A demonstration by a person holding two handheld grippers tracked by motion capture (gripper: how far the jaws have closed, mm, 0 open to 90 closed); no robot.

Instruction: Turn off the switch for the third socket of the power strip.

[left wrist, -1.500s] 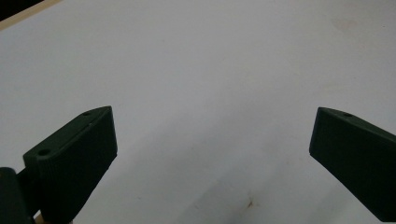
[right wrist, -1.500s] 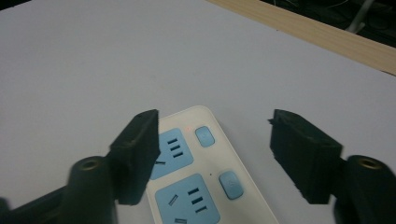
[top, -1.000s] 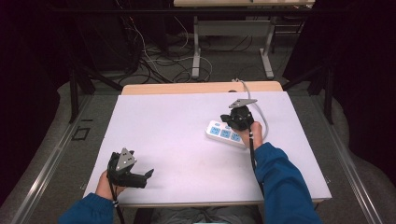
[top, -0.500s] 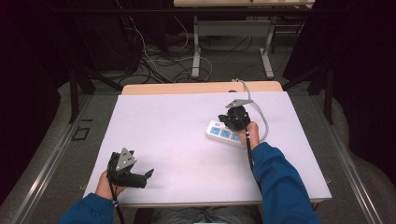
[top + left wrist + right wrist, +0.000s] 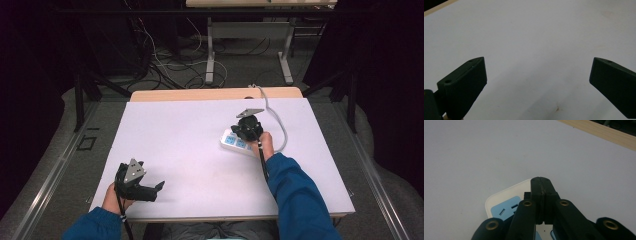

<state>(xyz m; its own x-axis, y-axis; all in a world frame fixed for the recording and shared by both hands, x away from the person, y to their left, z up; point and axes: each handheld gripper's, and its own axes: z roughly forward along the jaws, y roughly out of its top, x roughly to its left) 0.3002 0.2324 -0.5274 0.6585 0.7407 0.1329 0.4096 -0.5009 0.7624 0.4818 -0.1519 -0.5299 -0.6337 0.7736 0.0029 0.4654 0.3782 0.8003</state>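
A white power strip (image 5: pixel 233 143) with blue socket faces lies on the right half of the white table (image 5: pixel 190 130); its grey cable (image 5: pixel 281 126) curves back toward the far edge. My right gripper (image 5: pixel 241 132) hovers just over the strip, jaws pressed together with nothing visible between them. In the right gripper view the shut tips (image 5: pixel 541 183) sit above the strip's near end (image 5: pixel 503 200), one blue socket (image 5: pixel 509 209) showing beside them. My left gripper (image 5: pixel 153 190) rests near the front left edge, jaws wide apart over bare table (image 5: pixel 537 75).
A wooden strip (image 5: pixel 210 94) borders the table's far edge. Beyond it stand desk legs (image 5: pixel 209 55) and a tangle of cables (image 5: pixel 165 70) on the floor. Blue sleeves (image 5: pixel 295 195) come in from the bottom.
My right gripper has drifted a little to the left over the power strip. The left gripper has stayed put.
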